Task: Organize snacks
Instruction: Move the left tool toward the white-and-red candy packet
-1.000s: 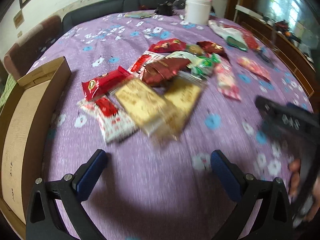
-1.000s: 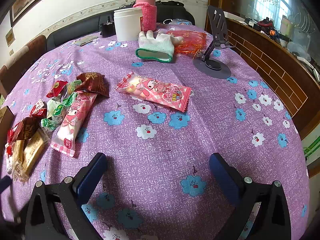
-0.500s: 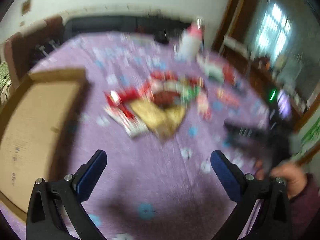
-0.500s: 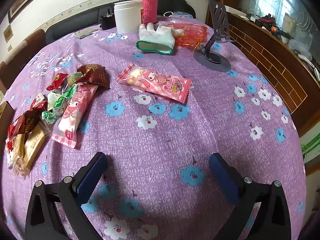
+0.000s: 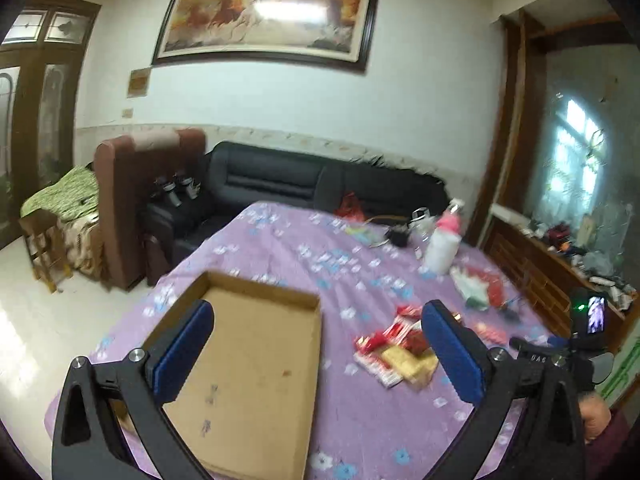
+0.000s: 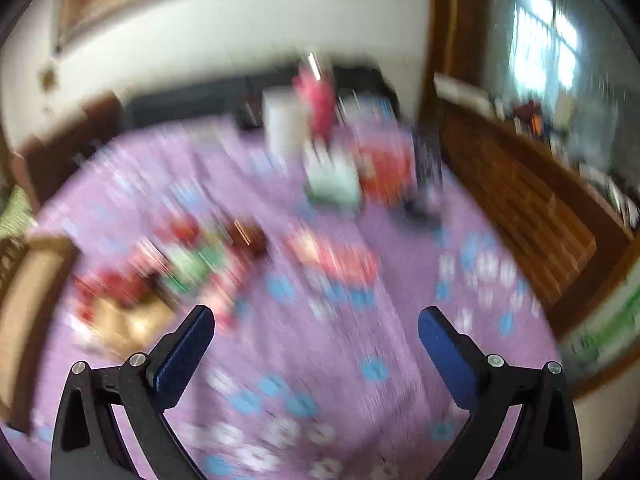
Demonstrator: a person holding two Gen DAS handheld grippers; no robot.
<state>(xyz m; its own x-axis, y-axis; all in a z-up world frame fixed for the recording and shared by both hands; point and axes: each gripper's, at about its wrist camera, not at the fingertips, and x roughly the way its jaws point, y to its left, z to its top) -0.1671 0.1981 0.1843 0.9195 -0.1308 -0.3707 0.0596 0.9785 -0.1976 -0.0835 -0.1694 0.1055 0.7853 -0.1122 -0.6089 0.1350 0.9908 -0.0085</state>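
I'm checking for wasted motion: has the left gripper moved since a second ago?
Yes. The left gripper has pulled up and back from the snack pile; the cardboard box, formerly at the left edge, now lies between its open jaws.

Daylit fisheye views, right wrist heavily motion-blurred (glare on painting [image 5: 264,16]).

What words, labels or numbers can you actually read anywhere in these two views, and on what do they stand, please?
"DAS", uncertain: small pale letters on the right gripper, seen from the left wrist.
Framed painting: an inscription at top, too blurred to read.
Snack wrappers: print blurred, unreadable.
Cardboard tray: faint marks, not legible.
Small lit screen: an image, no readable text.
Right wrist view: motion-blurred throughout, nothing readable.
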